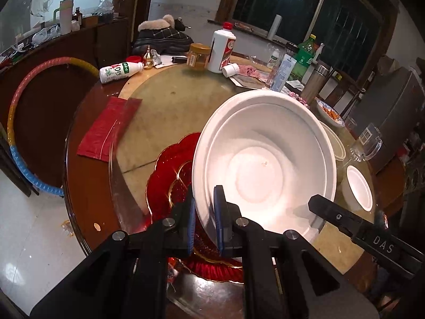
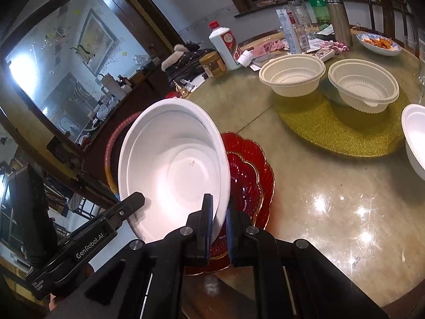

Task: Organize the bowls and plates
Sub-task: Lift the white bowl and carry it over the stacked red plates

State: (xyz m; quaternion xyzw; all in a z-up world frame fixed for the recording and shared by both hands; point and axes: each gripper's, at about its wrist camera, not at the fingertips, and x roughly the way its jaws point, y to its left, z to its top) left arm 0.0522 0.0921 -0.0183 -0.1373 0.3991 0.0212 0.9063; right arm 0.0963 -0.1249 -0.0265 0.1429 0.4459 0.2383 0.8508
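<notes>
Left wrist view: the left gripper (image 1: 204, 218) points down at a slant, its blue pads (image 1: 218, 220) clamped on the near-left rim of a white bowl (image 1: 263, 164). The bowl is tilted, its far rim higher, held above a red plate (image 1: 170, 175) that lies near the round table's (image 1: 87, 186) front edge. The bowl hides much of the plate. The second tool's black finger (image 1: 334, 215) reaches in from the right and meets the bowl's near-right rim. Open tabletop lies beyond the plate; bottles and a jar crowd the far edge. A small white bowl (image 1: 360, 186) sits to the right, partly cut off by the big one.

Right wrist view: the right gripper (image 2: 220, 220) also points down at a slant, jaws closed on the bowl's (image 2: 172, 164) near-right rim. The left tool's finger (image 2: 127, 204) touches the opposite side. The red plate (image 2: 252, 175) shows just behind and right of the bowl. Further right the table is bare and shiny up to a gold mat (image 2: 340, 130) bearing two cream bowls (image 2: 292, 74). Another white bowl (image 2: 414, 138) is cut off at the right edge.
</notes>
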